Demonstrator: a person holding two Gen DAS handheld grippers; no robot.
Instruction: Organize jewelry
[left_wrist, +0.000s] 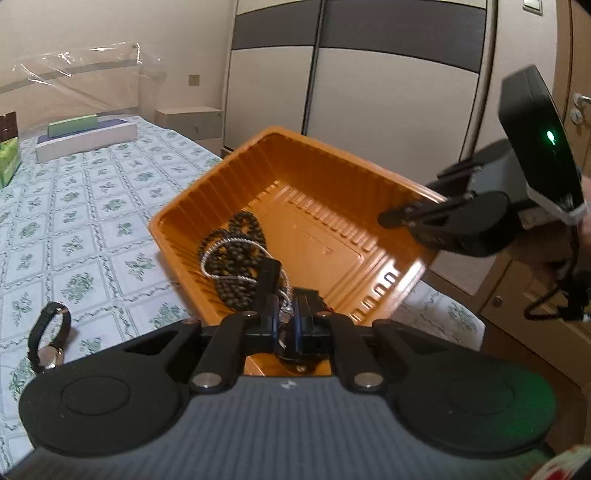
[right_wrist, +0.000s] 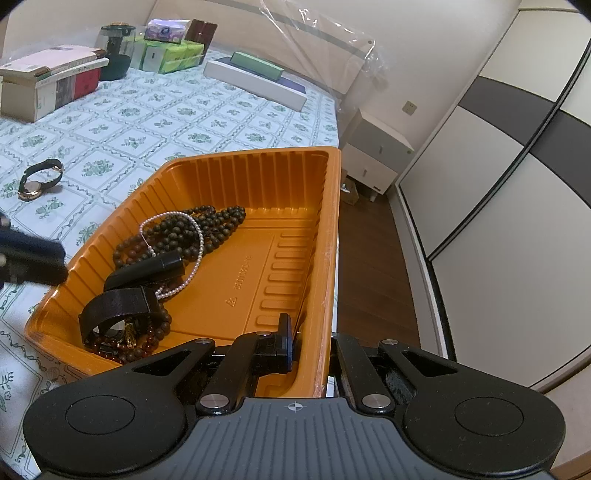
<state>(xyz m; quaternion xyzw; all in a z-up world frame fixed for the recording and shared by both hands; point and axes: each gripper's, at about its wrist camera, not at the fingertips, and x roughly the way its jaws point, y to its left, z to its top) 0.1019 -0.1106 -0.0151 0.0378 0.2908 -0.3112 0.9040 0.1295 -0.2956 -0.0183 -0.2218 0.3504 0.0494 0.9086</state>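
On bed, orange tray (right_wrist: 258, 173) lengthwise toward headboard (right_wrist: 258, 33)

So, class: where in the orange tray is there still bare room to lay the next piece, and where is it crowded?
The orange tray has bare floor along its wardrobe-side half, bordered by the ribbed wall. The bed-side half is crowded: dark beads, pearl strand, black watch.

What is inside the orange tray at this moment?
The orange tray holds dark bead strands, a pearl string, a black mesh-strap watch and amber beads. The watch strap covers whatever lies under it. A gold-cased watch lies outside on the bedspread.
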